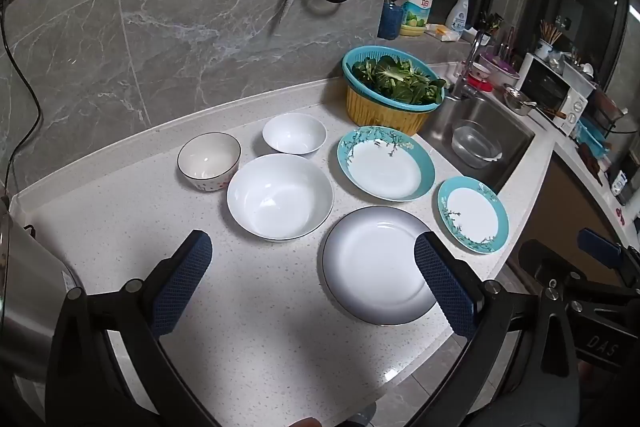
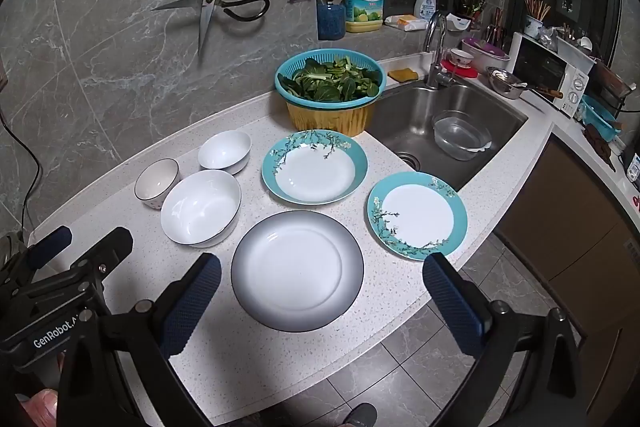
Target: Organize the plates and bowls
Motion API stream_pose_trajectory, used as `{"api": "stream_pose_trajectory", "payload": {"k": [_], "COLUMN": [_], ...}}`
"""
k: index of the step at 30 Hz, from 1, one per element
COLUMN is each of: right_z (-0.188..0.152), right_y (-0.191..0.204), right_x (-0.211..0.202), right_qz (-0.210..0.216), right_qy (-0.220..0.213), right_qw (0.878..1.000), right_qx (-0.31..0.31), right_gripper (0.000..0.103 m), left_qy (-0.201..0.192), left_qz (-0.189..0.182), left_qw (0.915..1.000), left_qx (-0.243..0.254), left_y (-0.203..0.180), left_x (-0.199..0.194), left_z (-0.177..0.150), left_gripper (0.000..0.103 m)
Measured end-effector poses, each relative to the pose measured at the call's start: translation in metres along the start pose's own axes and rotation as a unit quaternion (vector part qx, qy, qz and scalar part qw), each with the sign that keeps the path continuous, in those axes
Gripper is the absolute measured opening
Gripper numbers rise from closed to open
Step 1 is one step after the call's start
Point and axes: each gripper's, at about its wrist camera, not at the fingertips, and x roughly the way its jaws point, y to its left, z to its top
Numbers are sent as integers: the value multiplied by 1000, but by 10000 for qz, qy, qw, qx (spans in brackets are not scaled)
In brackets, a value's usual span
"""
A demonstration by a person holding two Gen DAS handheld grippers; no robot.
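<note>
Fingers (image 1: 188,283) of both the left gripper (image 1: 314,285) and the right gripper (image 2: 322,301), padded in blue mesh, gape wide and empty above the speckled desk (image 1: 248,339). Three round glossy bowls (image 1: 280,197) sit left; three shallow ceramic plates (image 2: 298,275), two teal-rimmed, lie right, near the steel sink (image 2: 416,115).

I see three bowls (image 2: 200,207) left on the counter (image 2: 248,359), three plates (image 2: 298,275) right, sink (image 2: 448,131) beyond them.

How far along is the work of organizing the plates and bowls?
Nothing looks done: three bowls and three plates all lie separately on the counter, for example the large white bowl and the grey-rimmed plate. Nothing is in hand: the left gripper and right gripper are open and empty. All stacking remains.
</note>
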Motion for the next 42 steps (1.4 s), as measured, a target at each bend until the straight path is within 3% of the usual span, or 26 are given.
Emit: {"api": "stream_pose_trajectory", "payload": {"k": [42], "right_z": [2], "right_y": [0], "right_x": [4], "right_qz": [6], "right_qy": [55], "right_qw": [10000], "right_qx": [1], "right_gripper": [103], "left_qy": [-4], "left_qz": [12], "left_qw": [10000], "left_qx": [25], "left_y": [1], "left_x": [1], "left_z": [0], "left_gripper": [103]}}
